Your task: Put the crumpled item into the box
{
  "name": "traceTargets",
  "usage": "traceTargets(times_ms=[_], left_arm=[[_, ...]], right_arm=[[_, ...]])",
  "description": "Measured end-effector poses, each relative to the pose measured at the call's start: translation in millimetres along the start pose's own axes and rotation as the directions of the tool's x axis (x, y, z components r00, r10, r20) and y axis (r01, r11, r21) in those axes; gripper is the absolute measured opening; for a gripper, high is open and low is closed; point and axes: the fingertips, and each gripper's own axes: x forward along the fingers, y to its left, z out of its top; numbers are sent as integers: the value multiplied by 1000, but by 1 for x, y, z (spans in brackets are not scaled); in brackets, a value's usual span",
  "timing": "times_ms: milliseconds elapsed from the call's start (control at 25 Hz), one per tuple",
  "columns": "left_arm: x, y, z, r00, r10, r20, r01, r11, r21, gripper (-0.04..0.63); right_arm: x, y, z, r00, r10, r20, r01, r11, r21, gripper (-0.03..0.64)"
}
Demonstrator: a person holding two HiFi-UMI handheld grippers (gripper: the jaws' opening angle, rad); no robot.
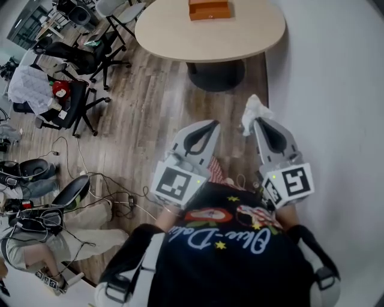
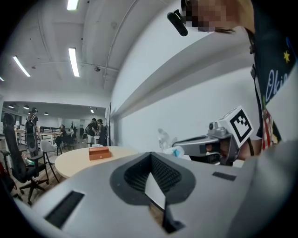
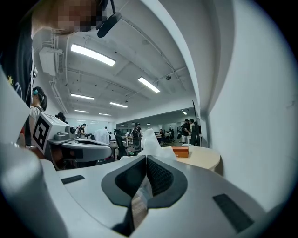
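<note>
A white crumpled item [image 1: 254, 113] sticks out from the tip of my right gripper [image 1: 258, 123], which is shut on it at chest height above the wooden floor. The right gripper view shows that wad [image 3: 150, 141] rising just past my closed jaws [image 3: 145, 160]. My left gripper [image 1: 209, 126] hangs beside it, shut and with nothing in it. The orange box [image 1: 209, 9] rests on the round beige table [image 1: 180, 36], well ahead of both grippers. In the left gripper view the box [image 2: 98, 153] lies far off to the left, and the right gripper [image 2: 205, 144] carries the wad [image 2: 165, 138].
A white wall [image 1: 336, 90] runs along my right side. The table's dark pedestal base [image 1: 215, 74] stands straight ahead. Black office chairs [image 1: 72, 102] and loose cables [image 1: 102, 186] fill the floor at left, where a seated person's legs [image 1: 36, 243] show.
</note>
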Motion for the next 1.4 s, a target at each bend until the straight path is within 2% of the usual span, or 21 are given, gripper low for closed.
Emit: traceTargets(times_ms=[200,600,800,960,1080,1200,1400], left_arm=[[8,16,7,1000,3,10,-3,1000,4,-8],[56,68,6,1000,1,28,-1,1000,-16,-8],[79,95,6,999,-2,34,3,1000,-16,-8],[99,115,0,999,-22,29,22,999,-23,-8],[115,133,-1,999,-29,23,29,999,-26,-8],[130,157,6,999,-33,27,34,999,-24,-8],[141,179,10,997,-58,42,59,998,-12,-8]], right_arm=[[12,-1,10,1000,1,7,-1,999,41,3],[72,-32,15,1000,0,-1,0,1000,-13,3],[100,-45,18,1000,3,-2,-3,1000,4,3],[125,-59,15,1000,-10,-8,10,1000,-20,3],[145,-69,14,999,-21,-24,21,1000,-2,3],[169,-78,25,999,-29,-23,30,999,18,3],[191,-85,35,998,-59,1,59,998,-13,3]])
